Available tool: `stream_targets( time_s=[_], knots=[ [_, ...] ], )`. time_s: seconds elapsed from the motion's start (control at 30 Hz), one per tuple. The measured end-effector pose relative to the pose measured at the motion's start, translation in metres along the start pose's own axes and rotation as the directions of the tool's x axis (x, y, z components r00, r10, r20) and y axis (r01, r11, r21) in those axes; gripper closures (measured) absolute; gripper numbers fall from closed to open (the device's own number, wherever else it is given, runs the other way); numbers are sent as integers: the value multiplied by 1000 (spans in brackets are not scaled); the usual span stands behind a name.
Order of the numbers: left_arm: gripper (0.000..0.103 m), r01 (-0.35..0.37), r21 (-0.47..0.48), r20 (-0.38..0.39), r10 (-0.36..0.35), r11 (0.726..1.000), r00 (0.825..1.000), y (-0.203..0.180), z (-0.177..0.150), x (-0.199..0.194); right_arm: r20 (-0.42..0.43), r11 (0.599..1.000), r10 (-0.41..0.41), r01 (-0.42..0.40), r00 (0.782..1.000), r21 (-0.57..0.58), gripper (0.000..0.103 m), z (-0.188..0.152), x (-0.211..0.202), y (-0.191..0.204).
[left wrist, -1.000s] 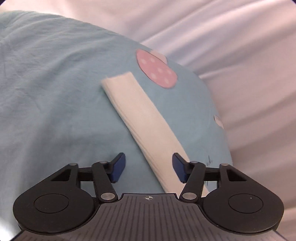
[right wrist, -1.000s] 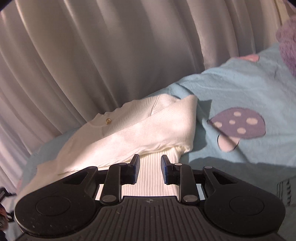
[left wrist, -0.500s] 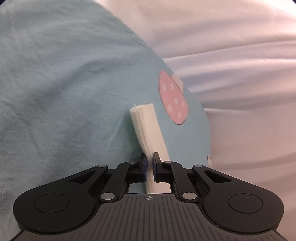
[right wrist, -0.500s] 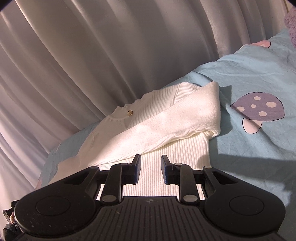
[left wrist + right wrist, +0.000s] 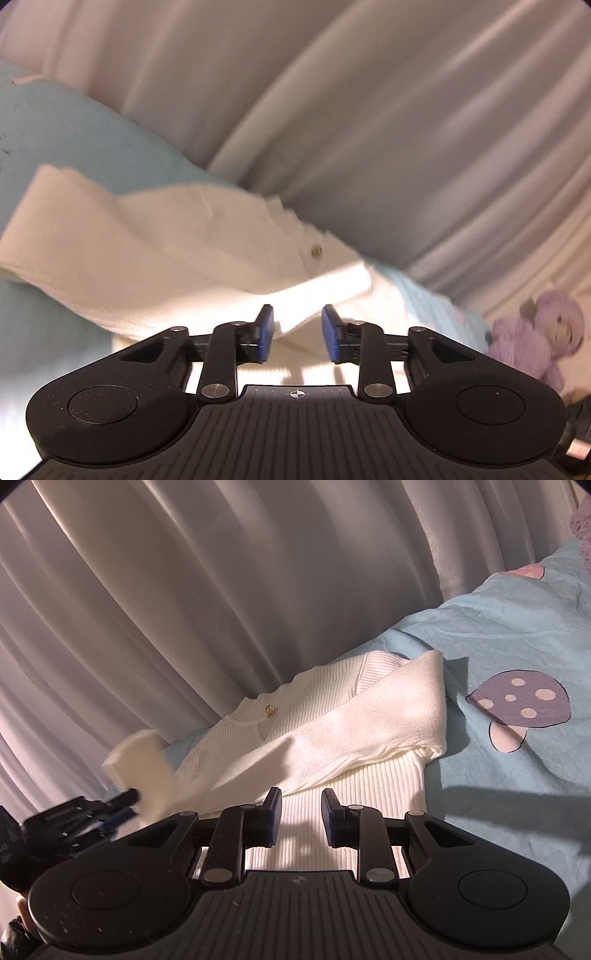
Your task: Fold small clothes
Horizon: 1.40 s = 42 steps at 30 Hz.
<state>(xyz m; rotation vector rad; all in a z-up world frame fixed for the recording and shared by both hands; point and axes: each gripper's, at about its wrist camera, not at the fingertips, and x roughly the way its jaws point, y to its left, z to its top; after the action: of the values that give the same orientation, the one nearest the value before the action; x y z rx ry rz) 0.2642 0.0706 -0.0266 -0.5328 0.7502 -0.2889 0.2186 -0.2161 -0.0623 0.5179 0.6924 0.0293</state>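
A small white ribbed sweater (image 5: pixel 332 731) with a gold button lies on the light blue sheet (image 5: pixel 517 627), its right sleeve folded across the body. In the left wrist view the sweater (image 5: pixel 184 251) fills the middle, the left sleeve draped over it. My left gripper (image 5: pixel 297 334) is open, jaws parted just above the sweater's near edge, holding nothing. It also shows in the right wrist view (image 5: pixel 122 805), blurred, beside the sleeve cuff (image 5: pixel 144 764). My right gripper (image 5: pixel 300 816) is open and empty over the sweater's hem.
Grey-white curtains (image 5: pixel 221 590) hang behind the bed. A purple mushroom print (image 5: pixel 517 705) is on the sheet right of the sweater. A purple plush toy (image 5: pixel 535 336) sits at the far right in the left wrist view.
My left gripper was shut on the left sleeve, swung it over onto the sweater body and has opened, letting it go. My right gripper has drawn back slightly, still open.
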Motion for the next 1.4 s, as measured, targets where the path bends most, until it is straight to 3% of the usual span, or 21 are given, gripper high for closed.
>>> stream_targets(
  time_s=[0.07,0.17,0.23,0.33,0.43,0.53,0.57,0.6,0.63,0.7,0.8,0.87,0.93,1.0,1.07,1.17,1.27,1.33,1.4],
  knots=[
    [51,-10,-4,-51,9,1000,999,-3,-15,8,-38,1000,19,-19,999,-1,79,3,12,2],
    [23,-111,-81,-27,110,990,994,14,-29,-7,-106,997,71,-70,992,14,65,6,38,7],
    [21,-207,-143,3,209,968,978,31,-29,-24,-151,996,95,-93,984,15,57,8,59,13],
    [14,-317,-242,24,333,917,943,60,-24,-45,-218,994,109,-111,970,6,57,7,92,23],
    [11,-363,-325,43,398,873,917,87,-14,-60,-228,994,95,-106,969,-37,57,4,111,37],
    [11,-396,-342,47,437,852,898,94,-12,-64,-237,989,71,-100,969,-113,57,3,120,55],
    [11,-401,-337,49,441,852,896,95,-12,-63,-244,986,76,-109,967,-124,57,3,123,59],
    [11,-406,-331,50,445,852,894,95,-13,-63,-246,983,71,-109,967,-147,70,1,124,64],
    [11,-408,-323,48,446,854,894,95,-14,-63,-251,977,59,-108,966,-186,99,-1,126,69],
    [11,-414,-302,39,445,859,895,91,-14,-59,-209,954,39,-99,977,-284,98,-4,120,82],
    [11,-409,-257,40,433,875,901,83,-13,-56,-38,906,27,-40,999,-420,98,10,91,95],
    [11,-411,-219,40,429,885,902,77,-9,-48,65,899,-27,53,998,-434,98,32,77,87],
    [11,-413,-182,38,426,892,904,73,-5,-40,112,907,-106,142,988,-396,98,50,69,64],
    [11,-411,-152,30,420,899,907,69,-3,-30,95,917,-191,212,977,-337,98,63,68,36],
    [11,-405,-122,26,411,906,911,66,-1,-21,39,927,-230,232,972,-294,98,68,72,11],
    [11,-406,-82,21,409,910,912,61,3,-10,-27,954,-224,213,974,-209,90,66,78,-12],
    [11,-402,-44,23,403,915,915,55,8,-3,-4,966,-198,195,980,-170,88,57,79,-20],
    [11,-402,-19,32,402,916,915,50,12,-1,-12,969,-182,178,983,-170,99,58,80,-18],
    [11,-401,-2,38,401,916,915,46,15,1,6,969,-171,169,985,-181,99,59,73,-14]
  ],
)
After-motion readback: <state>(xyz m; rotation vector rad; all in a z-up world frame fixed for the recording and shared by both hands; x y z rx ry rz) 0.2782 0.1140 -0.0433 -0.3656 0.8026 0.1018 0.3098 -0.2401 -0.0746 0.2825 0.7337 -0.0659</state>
